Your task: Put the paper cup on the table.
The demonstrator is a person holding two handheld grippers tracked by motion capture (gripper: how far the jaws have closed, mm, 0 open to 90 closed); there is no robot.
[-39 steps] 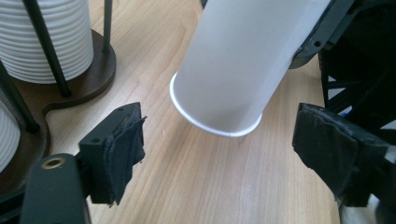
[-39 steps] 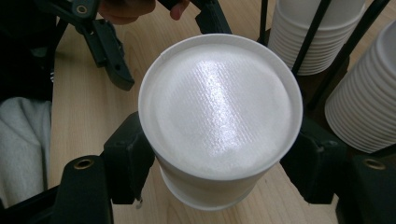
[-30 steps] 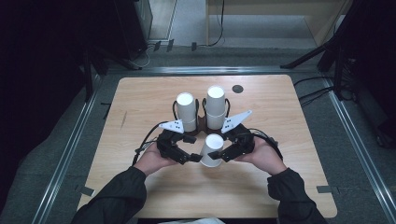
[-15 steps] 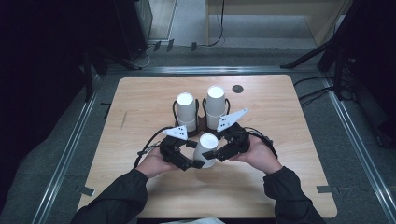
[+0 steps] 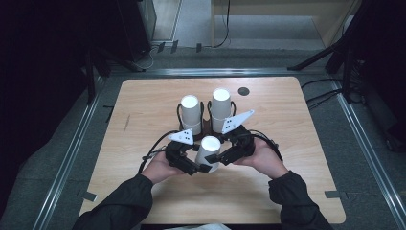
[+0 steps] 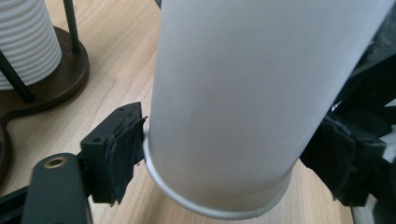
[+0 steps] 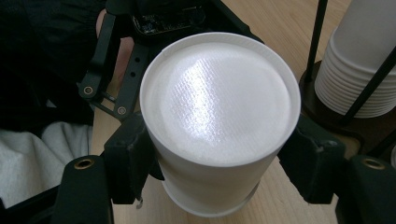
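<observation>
A white paper cup [image 5: 209,152], upside down, is held between the two grippers above the table [image 5: 297,158]. It is pinched near its closed end by the right gripper [image 7: 219,154]. The left gripper [image 6: 233,158], whose jaws have just been closing, is set around its rim, one pad touching. Two cup stacks [image 5: 190,114] on a dark stand [image 6: 60,84] are seen just beyond both.

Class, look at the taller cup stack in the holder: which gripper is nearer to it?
Right. The right gripper sits just below the taller cup stack; the left gripper is farther, down-left.
</observation>
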